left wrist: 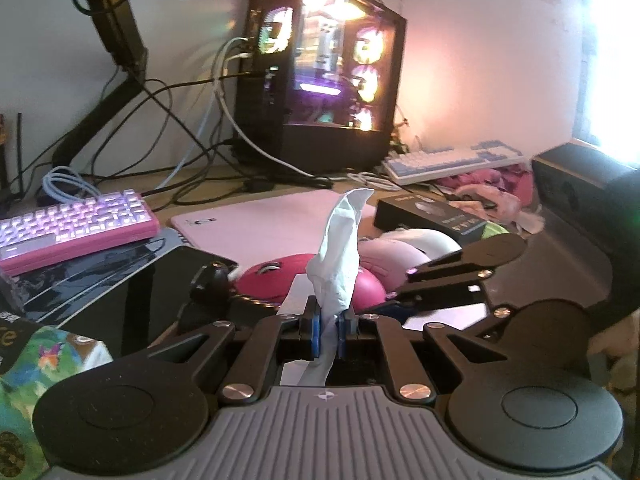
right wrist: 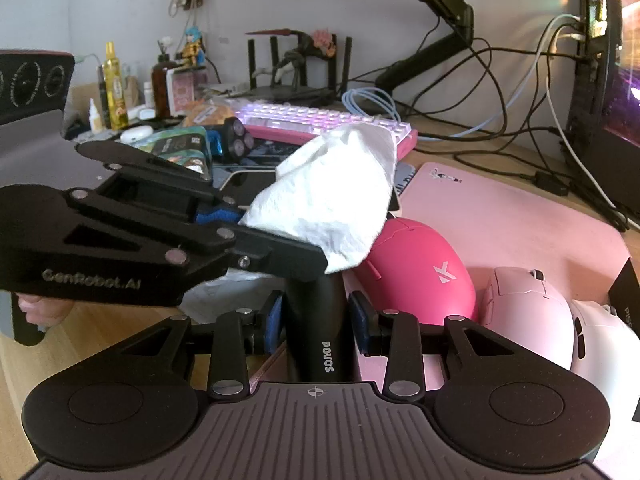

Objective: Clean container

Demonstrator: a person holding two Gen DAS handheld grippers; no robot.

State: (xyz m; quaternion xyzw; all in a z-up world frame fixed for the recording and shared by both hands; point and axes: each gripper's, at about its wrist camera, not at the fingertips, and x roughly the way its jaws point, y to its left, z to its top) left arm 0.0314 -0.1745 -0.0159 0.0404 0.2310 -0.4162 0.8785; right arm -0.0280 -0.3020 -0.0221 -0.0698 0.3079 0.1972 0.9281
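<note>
L tool (left wrist: 328, 330) clenched on tissue (left wrist: 338, 256); R tool (right wrist: 316, 326) grips black container (right wrist: 320, 316), top hidden.

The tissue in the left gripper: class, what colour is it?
White. The tissue, pinched by the left gripper, shows best in the right wrist view.

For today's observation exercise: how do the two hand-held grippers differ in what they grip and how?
The left hand-held gripper pinches a soft white tissue; the right hand-held gripper clamps a rigid black POVOS body. The left's fingers sit nearly together; the right's sit wider apart. Both have blue pads.
</note>
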